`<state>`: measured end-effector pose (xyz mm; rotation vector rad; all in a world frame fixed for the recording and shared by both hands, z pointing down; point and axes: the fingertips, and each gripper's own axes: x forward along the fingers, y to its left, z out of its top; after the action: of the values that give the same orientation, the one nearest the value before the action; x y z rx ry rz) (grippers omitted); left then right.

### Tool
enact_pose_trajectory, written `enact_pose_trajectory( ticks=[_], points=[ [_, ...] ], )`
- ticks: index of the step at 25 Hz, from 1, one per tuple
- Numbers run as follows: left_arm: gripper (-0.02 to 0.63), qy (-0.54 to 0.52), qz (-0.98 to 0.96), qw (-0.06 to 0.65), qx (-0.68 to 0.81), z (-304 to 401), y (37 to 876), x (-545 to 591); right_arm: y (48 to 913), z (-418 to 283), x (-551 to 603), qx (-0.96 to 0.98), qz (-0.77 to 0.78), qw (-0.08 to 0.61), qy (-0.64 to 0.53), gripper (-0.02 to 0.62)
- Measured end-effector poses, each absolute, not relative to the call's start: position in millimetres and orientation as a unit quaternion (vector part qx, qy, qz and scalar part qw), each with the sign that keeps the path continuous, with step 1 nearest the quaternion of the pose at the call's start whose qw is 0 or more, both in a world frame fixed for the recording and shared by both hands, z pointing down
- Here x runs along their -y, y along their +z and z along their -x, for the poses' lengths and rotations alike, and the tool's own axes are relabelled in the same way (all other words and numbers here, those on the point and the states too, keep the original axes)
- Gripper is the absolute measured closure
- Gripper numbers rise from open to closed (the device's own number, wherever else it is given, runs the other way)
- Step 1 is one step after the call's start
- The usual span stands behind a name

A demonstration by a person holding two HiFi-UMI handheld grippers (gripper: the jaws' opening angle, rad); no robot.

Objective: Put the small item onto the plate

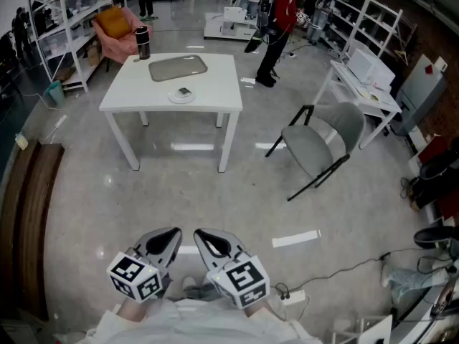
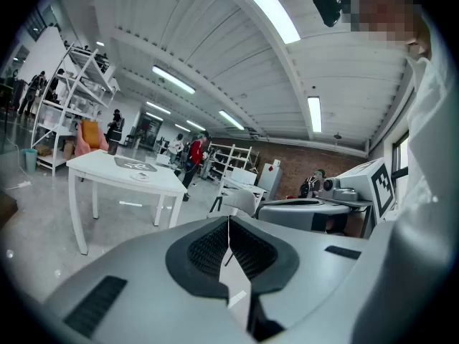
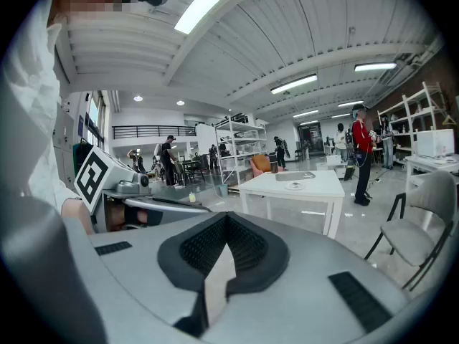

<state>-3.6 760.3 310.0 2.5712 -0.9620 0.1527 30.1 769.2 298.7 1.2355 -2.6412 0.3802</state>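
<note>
A white table (image 1: 208, 99) stands across the room. On it lies a white plate (image 1: 181, 96) with a small dark item (image 1: 183, 91) on it, behind them a grey tray (image 1: 178, 68). My left gripper (image 1: 173, 233) and right gripper (image 1: 199, 235) are held close to my body, far from the table. Both are shut with nothing between the jaws. The left gripper view shows the table (image 2: 125, 173) far off to the left, with my left gripper (image 2: 229, 222) in front. From the right gripper view the table (image 3: 292, 185) is ahead beyond my right gripper (image 3: 226, 218).
A dark flask (image 1: 142, 43) stands at the table's far left corner. A grey folding chair (image 1: 324, 140) is right of the table. A person in red (image 1: 276, 27) stands beyond it. Shelving (image 1: 64, 20) lines the left side, a wooden bench (image 1: 29, 206) lies near left, cables (image 1: 344, 271) on the floor.
</note>
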Motion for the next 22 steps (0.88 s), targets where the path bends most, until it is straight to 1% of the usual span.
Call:
enact_pose_trajectory(
  ticks=[4, 17, 22],
  points=[
    [0.594, 0.053, -0.918, 0.195, 0.341, -3.2, 311.3, -765.1, 299.9, -34.0, -771.1, 0.895, -0.416, 0.108, 0.118, 0.581],
    [0.594, 0.053, -0.920, 0.203, 0.330, -18.5, 315.2, -772.8, 290.8, -35.5, -777.3, 0.907, -0.399, 0.086, 0.109, 0.580],
    [0.594, 0.045, -0.917, 0.209, 0.338, -18.3, 315.6, -767.3, 302.3, -49.0, -769.9, 0.893, -0.419, 0.064, 0.151, 0.580]
  ],
)
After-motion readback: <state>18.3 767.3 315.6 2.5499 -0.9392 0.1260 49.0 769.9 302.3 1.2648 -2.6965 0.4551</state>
